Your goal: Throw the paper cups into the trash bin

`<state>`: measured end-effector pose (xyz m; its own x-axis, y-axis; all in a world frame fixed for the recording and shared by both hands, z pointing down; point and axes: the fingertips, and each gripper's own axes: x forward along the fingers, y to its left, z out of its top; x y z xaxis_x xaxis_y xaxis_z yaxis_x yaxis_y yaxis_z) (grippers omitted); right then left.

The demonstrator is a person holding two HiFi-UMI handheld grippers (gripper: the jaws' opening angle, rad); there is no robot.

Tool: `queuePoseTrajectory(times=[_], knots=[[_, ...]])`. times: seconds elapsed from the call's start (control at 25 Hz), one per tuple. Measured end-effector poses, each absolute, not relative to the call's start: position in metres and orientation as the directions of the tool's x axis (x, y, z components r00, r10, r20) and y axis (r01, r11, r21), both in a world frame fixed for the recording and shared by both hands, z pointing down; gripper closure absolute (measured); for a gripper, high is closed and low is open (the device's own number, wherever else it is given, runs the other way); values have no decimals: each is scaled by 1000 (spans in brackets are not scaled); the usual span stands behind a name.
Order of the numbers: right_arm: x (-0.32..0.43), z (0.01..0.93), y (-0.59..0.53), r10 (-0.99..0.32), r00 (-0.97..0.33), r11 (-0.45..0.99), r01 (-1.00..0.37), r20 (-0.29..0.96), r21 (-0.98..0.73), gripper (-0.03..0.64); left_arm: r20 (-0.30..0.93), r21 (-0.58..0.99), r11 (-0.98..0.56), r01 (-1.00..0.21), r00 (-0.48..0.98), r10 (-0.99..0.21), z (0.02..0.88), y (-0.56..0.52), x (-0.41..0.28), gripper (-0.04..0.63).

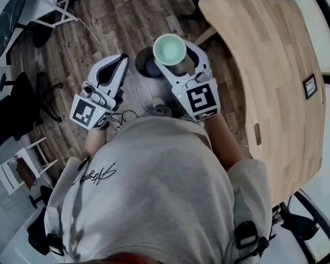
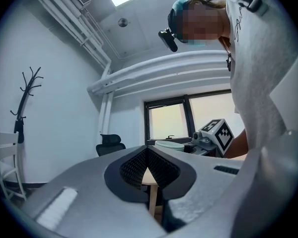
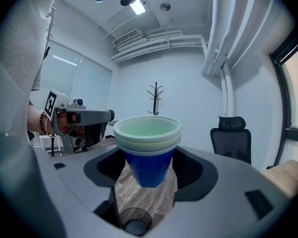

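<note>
A stack of paper cups (image 1: 170, 49), blue outside and pale green inside, stands upright between the jaws of my right gripper (image 1: 175, 59), which is shut on it. In the right gripper view the paper cups (image 3: 148, 148) hang directly above a dark round trash bin (image 3: 134, 223) on the wooden floor. From the head view the trash bin (image 1: 146, 65) shows partly from under the cups. My left gripper (image 1: 120, 64) is held beside it to the left, shut with nothing between its pads (image 2: 161, 167).
A light wooden table (image 1: 275, 65) stretches along the right. Cables and a small white object (image 1: 157, 102) lie on the floor near the bin. Black office chairs (image 1: 11, 114) and white chairs (image 1: 52, 1) stand on the left. A coat rack (image 3: 155, 97) is at the far wall.
</note>
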<state>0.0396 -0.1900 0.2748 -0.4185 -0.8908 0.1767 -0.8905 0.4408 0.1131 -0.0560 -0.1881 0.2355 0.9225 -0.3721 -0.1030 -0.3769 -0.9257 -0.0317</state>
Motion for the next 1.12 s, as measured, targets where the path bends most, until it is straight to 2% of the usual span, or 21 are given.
queuePoseTrajectory(times=[0.52,1.12], knots=[[-22,283,-227,-826,-537,553,-830,171,70,321,-97,-18,-883,-469,880,-466,249,-219,-105,591],[-33,282,-248,-725,-665,684,-725,180,75,321,-83,6,-811,-586,807,-584,250,-230,-106,591]])
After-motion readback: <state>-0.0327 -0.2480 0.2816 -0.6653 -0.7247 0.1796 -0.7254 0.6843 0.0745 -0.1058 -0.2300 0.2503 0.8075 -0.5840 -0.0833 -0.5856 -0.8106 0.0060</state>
